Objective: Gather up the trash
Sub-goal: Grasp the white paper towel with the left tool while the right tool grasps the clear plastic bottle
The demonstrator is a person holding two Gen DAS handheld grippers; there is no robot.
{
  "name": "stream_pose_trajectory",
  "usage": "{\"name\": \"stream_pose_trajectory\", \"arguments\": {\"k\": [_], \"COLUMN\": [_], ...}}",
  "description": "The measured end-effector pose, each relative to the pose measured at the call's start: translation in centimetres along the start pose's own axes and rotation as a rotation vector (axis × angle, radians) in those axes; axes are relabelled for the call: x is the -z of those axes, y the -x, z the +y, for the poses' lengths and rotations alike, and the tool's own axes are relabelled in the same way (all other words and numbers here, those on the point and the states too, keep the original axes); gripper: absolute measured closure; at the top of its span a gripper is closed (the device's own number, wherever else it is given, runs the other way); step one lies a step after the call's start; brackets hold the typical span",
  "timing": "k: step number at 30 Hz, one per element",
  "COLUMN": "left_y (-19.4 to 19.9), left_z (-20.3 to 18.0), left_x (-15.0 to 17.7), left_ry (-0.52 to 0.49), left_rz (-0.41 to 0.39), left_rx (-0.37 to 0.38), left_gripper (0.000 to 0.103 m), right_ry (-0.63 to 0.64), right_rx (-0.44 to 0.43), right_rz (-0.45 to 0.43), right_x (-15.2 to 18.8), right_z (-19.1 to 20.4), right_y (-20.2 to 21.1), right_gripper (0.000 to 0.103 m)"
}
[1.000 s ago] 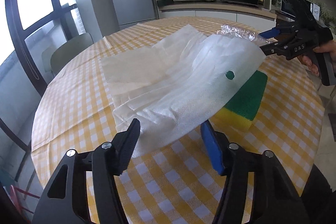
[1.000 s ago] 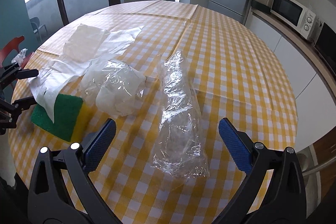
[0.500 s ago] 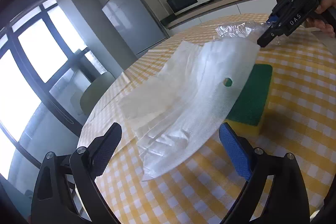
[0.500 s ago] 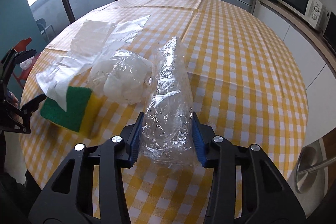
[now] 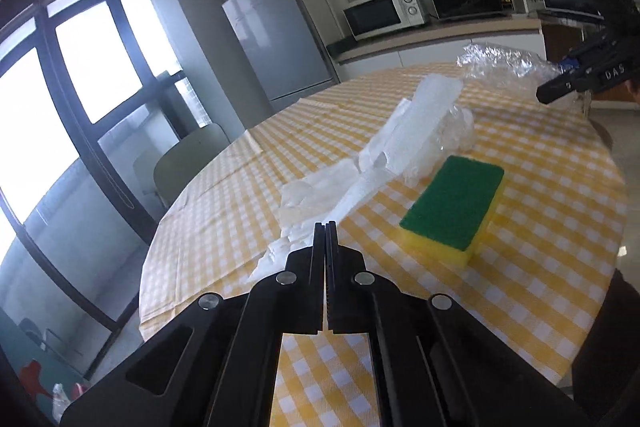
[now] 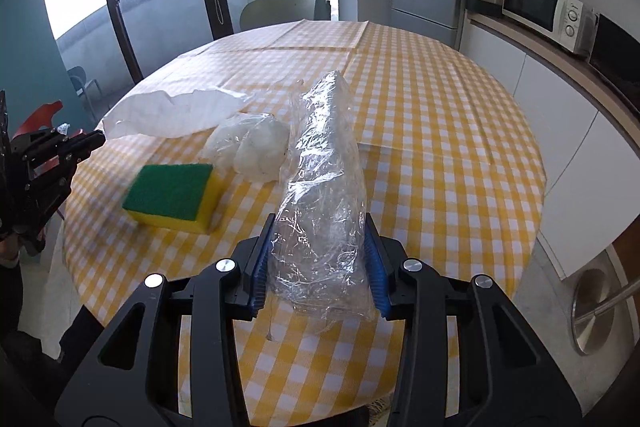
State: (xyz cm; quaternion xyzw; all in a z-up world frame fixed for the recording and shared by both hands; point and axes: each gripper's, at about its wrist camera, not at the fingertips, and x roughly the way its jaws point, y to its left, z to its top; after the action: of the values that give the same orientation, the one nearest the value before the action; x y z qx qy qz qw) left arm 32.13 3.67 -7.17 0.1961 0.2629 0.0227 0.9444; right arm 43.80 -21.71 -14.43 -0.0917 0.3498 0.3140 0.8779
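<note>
My left gripper point(image 5: 325, 227) is shut on the near end of a white foam sheet point(image 5: 404, 135), which now stretches away across the yellow checked table point(image 5: 560, 227). The sheet also shows in the right wrist view point(image 6: 176, 109), with the left gripper point(image 6: 96, 138) at its edge. My right gripper point(image 6: 318, 259) is shut on a crumpled clear plastic bag point(image 6: 320, 187) and holds it above the table; the bag shows in the left wrist view point(image 5: 500, 61) too. A second clear wrapper with white filling point(image 6: 256, 147) lies beside the foam sheet.
A green and yellow sponge point(image 5: 454, 207) lies on the table next to the trash, also seen in the right wrist view point(image 6: 172, 195). A pale chair point(image 6: 280, 7) stands at the far table edge. A fridge point(image 5: 272, 35) and microwave point(image 5: 384, 11) stand behind.
My left gripper has shut on the foam sheet and pulled it off the sponge, gathering it into a strip. My right gripper has shut on the clear bag and lifted it.
</note>
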Motion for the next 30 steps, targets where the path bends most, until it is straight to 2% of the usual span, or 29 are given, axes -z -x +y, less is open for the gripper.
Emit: {"name": "stream_pose_trajectory", "arguments": {"k": [4,7,11,13,15,16,17,19,22,23,30], "left_y": [3.6,4.6,2.1,0.3,-1.1,-1.7,-2.1,-2.6,-3.7,-4.1,-7.1], "left_z": [0.5,0.3,-0.3,-0.9,-1.6,-1.8,-2.0,-2.4,-3.4,-3.8,-3.9], "left_x": [0.5,1.1,2.3,2.8,3.3,3.3,3.3,2.9,2.2,2.0,-0.2], "left_ry": [0.03,0.011,-0.06,-0.121,-0.167,-0.178,-0.187,-0.192,-0.241,-0.269,-0.338], "left_rz": [-0.046,-0.033,0.041,0.071,0.104,0.111,0.108,0.104,0.107,0.104,0.139], "left_rx": [-0.019,-0.021,0.008,-0.012,0.005,0.008,0.014,0.037,0.053,0.053,0.094], "left_gripper": [0.103,0.103,0.096,0.094,0.079,0.064,0.057,0.056,0.031,0.028,0.028], "right_ry": [0.022,0.043,0.054,0.052,0.05,0.049,0.048,0.043,0.032,0.03,0.013], "right_rx": [-0.012,-0.018,-0.028,-0.031,-0.028,-0.031,-0.029,-0.021,-0.017,-0.019,-0.004], "right_rz": [-0.032,-0.044,-0.057,-0.062,-0.069,-0.068,-0.07,-0.08,-0.088,-0.087,-0.088], "right_x": [1.2,1.9,2.8,3.0,3.4,3.7,3.9,4.3,4.7,4.9,5.4], "right_z": [1.2,2.0,2.9,3.2,3.6,3.6,3.6,3.5,3.0,2.8,1.6], "right_y": [2.4,3.6,4.8,5.2,5.9,6.2,6.5,7.2,8.0,8.2,8.7], "right_gripper": [0.065,0.065,0.065,0.065,0.065,0.065,0.065,0.065,0.065,0.065,0.065]}}
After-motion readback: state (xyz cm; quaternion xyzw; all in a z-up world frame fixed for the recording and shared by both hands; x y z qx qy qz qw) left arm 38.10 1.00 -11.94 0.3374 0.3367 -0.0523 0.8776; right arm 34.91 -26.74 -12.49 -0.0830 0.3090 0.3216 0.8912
